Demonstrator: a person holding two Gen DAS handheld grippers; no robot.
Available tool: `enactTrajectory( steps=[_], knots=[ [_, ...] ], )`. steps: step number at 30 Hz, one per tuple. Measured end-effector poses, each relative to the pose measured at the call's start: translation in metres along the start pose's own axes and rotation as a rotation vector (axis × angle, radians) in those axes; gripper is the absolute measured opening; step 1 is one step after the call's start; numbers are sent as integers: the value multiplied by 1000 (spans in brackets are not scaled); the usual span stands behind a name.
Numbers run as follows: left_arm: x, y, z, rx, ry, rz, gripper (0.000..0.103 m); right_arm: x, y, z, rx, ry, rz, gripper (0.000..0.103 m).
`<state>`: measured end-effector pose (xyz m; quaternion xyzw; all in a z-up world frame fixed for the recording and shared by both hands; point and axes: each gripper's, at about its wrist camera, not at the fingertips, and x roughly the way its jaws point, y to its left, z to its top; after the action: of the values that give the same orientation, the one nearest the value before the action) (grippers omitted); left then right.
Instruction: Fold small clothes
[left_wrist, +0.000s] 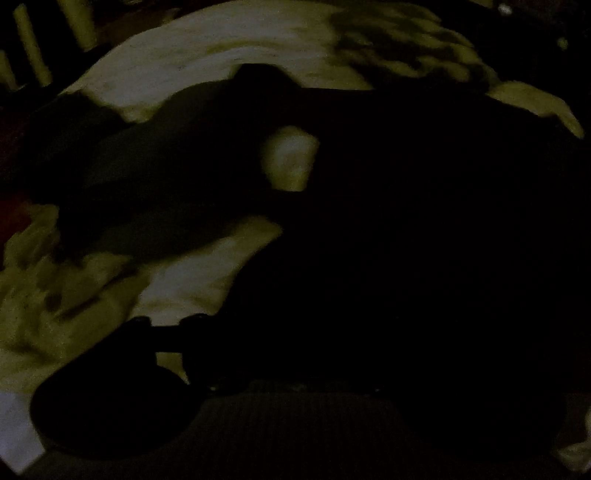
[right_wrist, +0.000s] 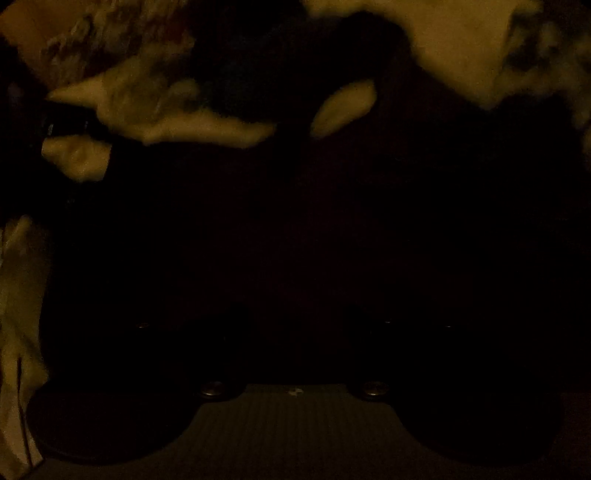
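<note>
Very dark frames: a dark garment spread over a pale crumpled sheet, both grippers' fingers lost in shadow, can't tell if released or clenched.

Dark garment: matt cloth; pale bedding: soft, wrinkled.

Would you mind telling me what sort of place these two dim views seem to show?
Probably a dim bedroom, though I can't be sure: a pale rumpled sheet, a dark garment spread on it, and pale upright bars, perhaps furniture.
</note>
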<state>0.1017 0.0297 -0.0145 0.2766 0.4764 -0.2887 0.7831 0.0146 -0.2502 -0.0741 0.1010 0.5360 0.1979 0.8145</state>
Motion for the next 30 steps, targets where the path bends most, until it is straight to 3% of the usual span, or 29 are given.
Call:
enactTrajectory(
  steps=[1,3,8,10,17,18,19,20,21,25,30],
  knots=[
    [-2,9,-2,-39,-11,19,80,1,-1,0,12,15,37,95],
    [-2,30,6,-149,-51,52,82,-14,-4,8,43,-44,61,95],
    [2,61,25,-374,-195,-35,82,-32,-3,67,99,-242,40,97],
    [7,56,25,-364,-201,-31,82,-13,-1,90,105,-247,51,96],
    [24,47,0,-281,-151,22,83,91,3,139,73,-109,-68,89],
    [25,50,-3,-286,-153,23,84,101,1,142,81,-90,-76,76],
    [25,52,-5,-288,-154,24,85,108,-1,142,97,-81,-73,41],
    [25,54,-6,-291,-155,23,85,109,-2,142,108,-88,-55,17],
    [26,55,-8,-295,-157,22,86,105,-3,141,115,-111,-37,10],
    [25,60,-10,-315,-164,21,86,51,5,144,60,-256,-44,9],
    [15,57,-8,-318,-179,16,88,-80,7,123,76,-442,32,9]
  ],
)
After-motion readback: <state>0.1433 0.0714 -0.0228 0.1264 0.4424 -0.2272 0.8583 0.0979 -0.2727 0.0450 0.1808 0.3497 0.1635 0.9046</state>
